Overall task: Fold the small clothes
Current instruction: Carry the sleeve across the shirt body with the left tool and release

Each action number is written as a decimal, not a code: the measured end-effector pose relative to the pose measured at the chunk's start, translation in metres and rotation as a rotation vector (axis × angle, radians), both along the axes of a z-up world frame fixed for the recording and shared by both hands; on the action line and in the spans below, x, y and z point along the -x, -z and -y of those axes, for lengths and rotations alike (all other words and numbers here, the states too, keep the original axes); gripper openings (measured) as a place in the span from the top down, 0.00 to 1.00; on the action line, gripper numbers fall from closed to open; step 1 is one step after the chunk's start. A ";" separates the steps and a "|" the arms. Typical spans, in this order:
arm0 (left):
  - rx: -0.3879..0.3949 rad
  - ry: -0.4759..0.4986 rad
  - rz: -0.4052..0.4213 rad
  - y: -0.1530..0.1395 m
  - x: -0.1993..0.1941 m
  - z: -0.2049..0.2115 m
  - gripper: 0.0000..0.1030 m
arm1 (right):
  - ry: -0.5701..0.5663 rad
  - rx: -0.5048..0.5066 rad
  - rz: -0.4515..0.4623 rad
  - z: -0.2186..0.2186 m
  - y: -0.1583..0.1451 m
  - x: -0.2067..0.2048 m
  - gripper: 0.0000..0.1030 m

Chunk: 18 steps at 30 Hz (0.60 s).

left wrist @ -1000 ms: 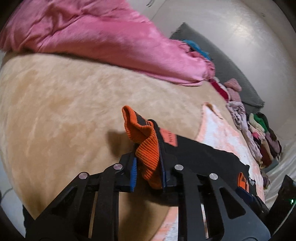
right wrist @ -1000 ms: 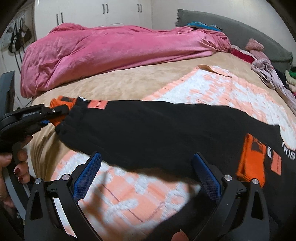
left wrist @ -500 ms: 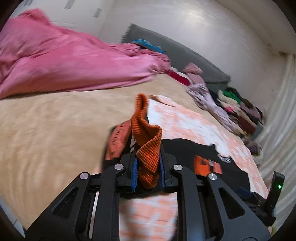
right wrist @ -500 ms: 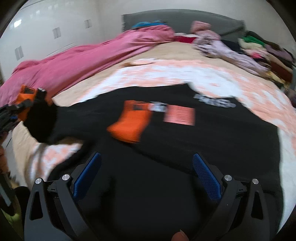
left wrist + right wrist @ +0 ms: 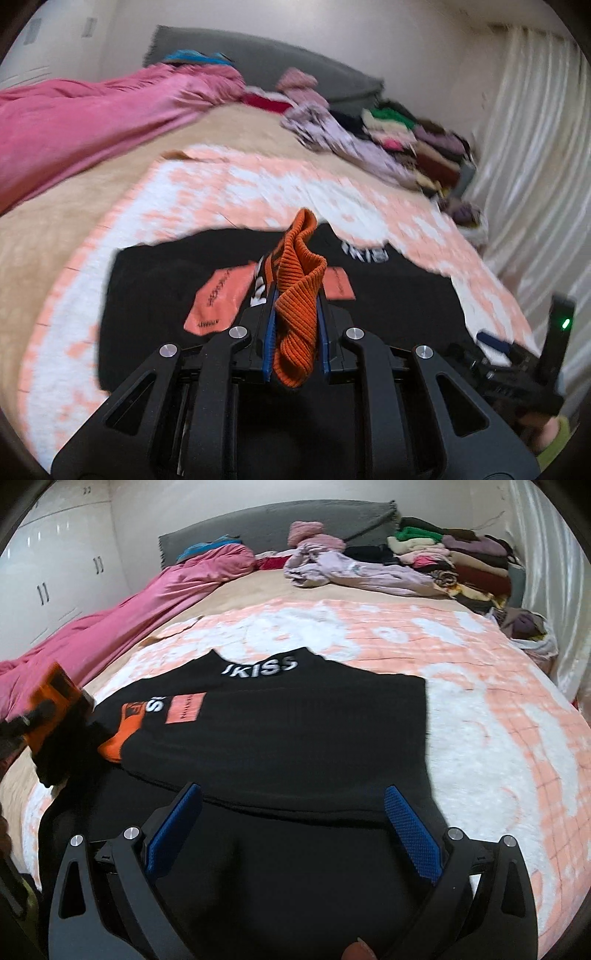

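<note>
The left gripper [image 5: 295, 325] pinches the orange cuff [image 5: 297, 295] of the black sweater [image 5: 295, 731], which lies on the bed's blanket [image 5: 480, 686]. The right gripper [image 5: 291, 834] gapes empty over the hem. The cuff could slip, leaving the sleeve crooked.

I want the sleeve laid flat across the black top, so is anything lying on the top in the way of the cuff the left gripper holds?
Nothing visible. The left gripper is shut on the orange cuff above the black top, whose surface is bare. The right gripper hangs open over its near edge, off to one side.
</note>
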<state>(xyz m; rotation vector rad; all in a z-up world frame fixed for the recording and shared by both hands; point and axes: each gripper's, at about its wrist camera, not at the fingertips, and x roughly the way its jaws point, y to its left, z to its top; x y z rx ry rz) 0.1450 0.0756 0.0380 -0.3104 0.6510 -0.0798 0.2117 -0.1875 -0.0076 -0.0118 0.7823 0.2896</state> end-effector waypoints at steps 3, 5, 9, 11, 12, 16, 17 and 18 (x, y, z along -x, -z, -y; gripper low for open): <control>-0.022 0.050 -0.030 0.017 -0.004 0.017 0.89 | 0.017 -0.002 0.010 0.006 -0.003 0.001 0.04; -0.026 0.124 -0.048 0.028 -0.005 0.028 0.86 | 0.028 -0.005 0.022 0.007 -0.005 0.001 0.04; 0.017 0.292 -0.082 0.044 0.001 0.048 0.72 | 0.037 -0.033 0.031 0.003 -0.008 -0.002 0.04; 0.003 0.302 -0.076 0.045 0.008 0.051 0.71 | 0.021 -0.058 0.021 -0.005 -0.007 -0.005 0.04; 0.018 0.288 -0.069 0.044 0.011 0.046 0.71 | 0.014 -0.068 0.015 -0.008 -0.007 -0.007 0.04; 0.036 0.171 -0.028 0.034 0.021 0.015 0.70 | -0.051 -0.125 -0.037 -0.033 -0.002 -0.013 0.04; 0.038 0.134 -0.020 0.031 0.022 0.005 0.69 | -0.067 -0.135 -0.049 -0.039 -0.001 -0.014 0.04; 0.052 0.086 -0.015 0.029 0.023 -0.009 0.67 | -0.088 -0.149 -0.066 -0.047 0.000 -0.015 0.04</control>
